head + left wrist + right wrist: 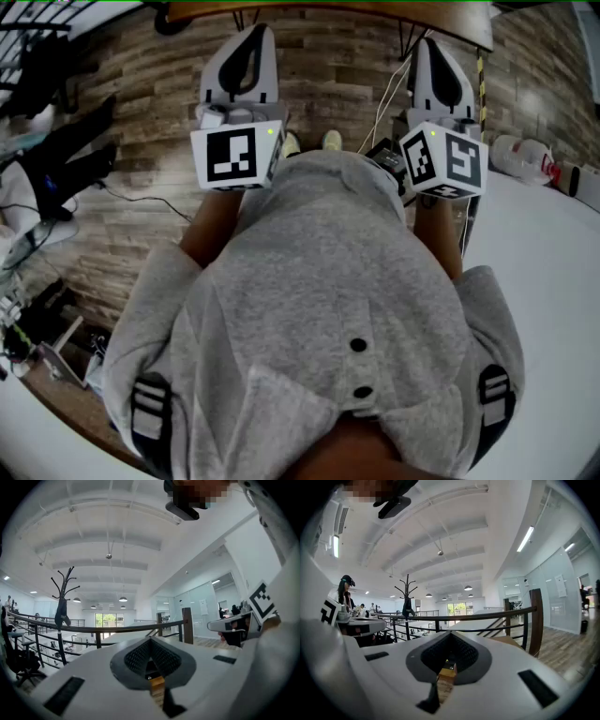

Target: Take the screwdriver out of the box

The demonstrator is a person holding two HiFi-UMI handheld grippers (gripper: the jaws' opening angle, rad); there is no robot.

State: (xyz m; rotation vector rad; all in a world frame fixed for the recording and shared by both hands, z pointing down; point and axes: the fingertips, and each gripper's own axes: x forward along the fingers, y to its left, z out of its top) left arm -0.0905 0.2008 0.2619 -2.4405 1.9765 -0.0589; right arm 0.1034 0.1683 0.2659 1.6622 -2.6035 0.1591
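Wood-plank floor (141, 84), left tongs (151, 641) and right tongs (450, 637) clenched empty, black railing (487, 615) ahead, perhaps coat stand (62, 606) beyond

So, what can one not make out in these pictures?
- Box and screwdriver: in no view.
- Head view: the grey shirt hides the floor beneath; the wooden table is cut off by the upper edge.
- Right gripper view: the people at the left are too small.

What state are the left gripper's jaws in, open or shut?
Shut. The left gripper shows its jaws meeting at the tip, nothing between them.
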